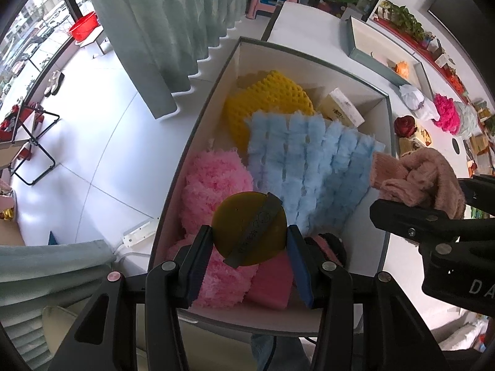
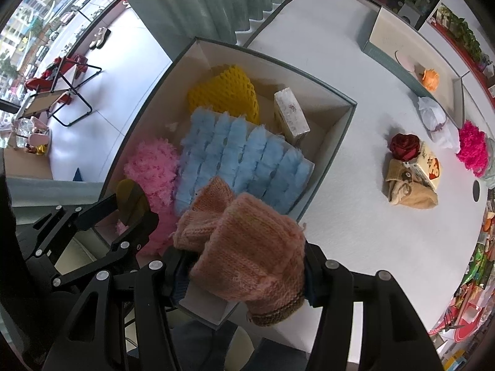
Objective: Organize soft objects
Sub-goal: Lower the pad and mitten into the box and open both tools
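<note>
An open grey cardboard box [image 1: 309, 52] [image 2: 263, 55] holds a yellow honeycomb sponge [image 1: 266, 99], a blue fluffy cloth [image 1: 309, 160] [image 2: 241, 154], pink fluffy balls [image 1: 213, 185] [image 2: 151, 160], a cream packet [image 1: 340, 108] and a pink block [image 1: 269, 281]. My left gripper [image 1: 249, 232] [image 2: 133, 207] points down over the box's near end, shut on an olive round pad [image 1: 244, 225] [image 2: 128, 196] with a grey band. My right gripper [image 2: 247, 262] [image 1: 439, 198] hovers at the box's near right corner, shut on a pink knitted glove [image 2: 247, 241] [image 1: 427, 179].
On the white table [image 2: 355, 232] to the right lie a red rose [image 2: 405, 147], a beige knit item [image 2: 411, 191], a small carton [image 2: 428, 165], a magenta pompom [image 2: 471, 148], white paper [image 2: 433, 114] and a second grey box [image 2: 402, 58]. Curtain and floor lie left of the box.
</note>
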`<state>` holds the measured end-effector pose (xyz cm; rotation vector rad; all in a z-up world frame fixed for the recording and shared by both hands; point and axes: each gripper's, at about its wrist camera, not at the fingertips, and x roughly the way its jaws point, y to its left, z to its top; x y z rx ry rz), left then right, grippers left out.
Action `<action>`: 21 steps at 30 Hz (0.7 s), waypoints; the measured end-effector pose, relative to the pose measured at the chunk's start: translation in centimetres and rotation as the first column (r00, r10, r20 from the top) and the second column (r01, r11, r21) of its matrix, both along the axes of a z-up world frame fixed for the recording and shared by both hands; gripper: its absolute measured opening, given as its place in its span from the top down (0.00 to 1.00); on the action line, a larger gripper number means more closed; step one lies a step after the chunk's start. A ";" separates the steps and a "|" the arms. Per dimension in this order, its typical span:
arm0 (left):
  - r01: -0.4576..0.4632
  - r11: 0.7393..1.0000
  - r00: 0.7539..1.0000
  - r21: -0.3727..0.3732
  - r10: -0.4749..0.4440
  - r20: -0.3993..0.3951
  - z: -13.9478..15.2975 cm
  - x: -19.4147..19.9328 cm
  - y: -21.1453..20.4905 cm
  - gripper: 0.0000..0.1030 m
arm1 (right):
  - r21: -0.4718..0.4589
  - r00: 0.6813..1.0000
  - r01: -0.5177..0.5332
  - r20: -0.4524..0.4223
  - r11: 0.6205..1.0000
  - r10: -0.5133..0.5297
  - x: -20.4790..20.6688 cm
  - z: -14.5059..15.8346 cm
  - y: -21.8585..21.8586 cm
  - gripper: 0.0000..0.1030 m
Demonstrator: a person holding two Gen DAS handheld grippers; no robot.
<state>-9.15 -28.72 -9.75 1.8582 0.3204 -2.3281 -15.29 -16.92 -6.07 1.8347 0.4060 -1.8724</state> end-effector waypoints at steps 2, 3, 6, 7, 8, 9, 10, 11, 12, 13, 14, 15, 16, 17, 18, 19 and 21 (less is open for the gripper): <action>-0.004 1.000 1.000 0.003 0.004 0.007 -0.2 0.1 0.0 0.52 | 0.004 1.000 -0.001 0.005 1.000 0.001 0.0 -0.3 -0.1 0.41; -0.005 1.000 1.000 0.004 0.005 0.010 -0.4 0.1 0.0 0.52 | 0.004 1.000 0.001 0.010 1.000 -0.001 0.0 -0.4 -0.1 0.41; -0.008 1.000 1.000 0.007 0.008 0.020 -0.7 0.2 0.0 0.52 | 0.004 1.000 0.007 0.025 1.000 -0.007 0.0 -0.9 -0.2 0.41; -0.009 1.000 1.000 0.009 0.009 0.024 -0.8 0.3 0.0 0.52 | 0.007 1.000 0.006 0.026 1.000 -0.006 0.0 -1.0 -0.3 0.41; -0.008 1.000 1.000 0.011 0.008 0.025 -0.8 0.3 0.1 0.52 | 0.013 1.000 0.002 0.026 1.000 -0.002 0.0 -1.2 -0.3 0.41; -0.006 1.000 1.000 0.011 0.006 0.026 -0.9 0.3 0.2 0.52 | 0.018 1.000 0.000 0.026 1.000 0.000 -0.1 -1.3 -0.4 0.41; -0.003 1.000 1.000 0.010 0.003 0.026 -0.9 0.3 0.3 0.52 | 0.021 1.000 0.001 0.027 1.000 -0.001 -0.1 -1.5 -0.5 0.41; -0.001 1.000 1.000 0.009 0.001 0.027 -0.9 0.3 0.4 0.52 | 0.020 0.999 0.005 0.032 1.000 -0.005 -0.2 -1.6 -0.5 0.41; 0.000 1.000 1.000 0.007 0.000 0.029 -1.0 0.2 0.5 0.52 | 0.016 0.999 0.011 0.036 1.000 -0.012 -0.3 -1.7 -0.5 0.41; 0.003 1.000 1.000 0.005 -0.003 0.030 -1.0 0.2 0.6 0.52 | 0.012 0.999 0.018 0.040 1.000 -0.018 -0.5 -1.8 -0.5 0.41; 0.004 1.000 1.000 0.004 -0.004 0.031 -1.0 0.2 0.6 0.52 | 0.008 0.999 0.024 0.043 1.000 -0.025 -0.6 -1.9 -0.5 0.41; 0.004 1.000 0.999 0.002 -0.004 0.032 -1.1 0.1 0.7 0.52 | 0.004 0.999 0.028 0.045 1.000 -0.028 -0.8 -2.0 -0.6 0.41; 0.002 1.000 0.999 0.000 -0.002 0.033 -1.1 0.1 0.7 0.52 | 0.001 0.999 0.028 0.045 1.000 -0.028 -0.9 -2.0 -0.6 0.41; 0.000 1.000 1.000 0.001 0.000 0.031 -1.0 0.1 0.7 0.51 | 0.000 0.999 0.028 0.043 1.000 -0.028 -1.0 -2.1 -0.7 0.41; -0.002 1.000 1.000 0.002 0.002 0.030 -1.0 0.1 0.7 0.51 | -0.002 0.999 0.027 0.039 1.000 -0.027 -1.1 -2.1 -0.7 0.41; -0.006 1.000 1.000 0.002 0.006 0.028 -1.0 0.1 0.7 0.48 | -0.005 0.999 0.028 0.037 1.000 -0.027 -1.2 -2.1 -0.8 0.39; -0.012 1.000 1.000 0.002 0.012 0.023 -0.9 0.1 0.6 0.30 | -0.017 0.999 0.037 0.036 0.999 -0.036 -1.3 -2.1 -0.6 0.35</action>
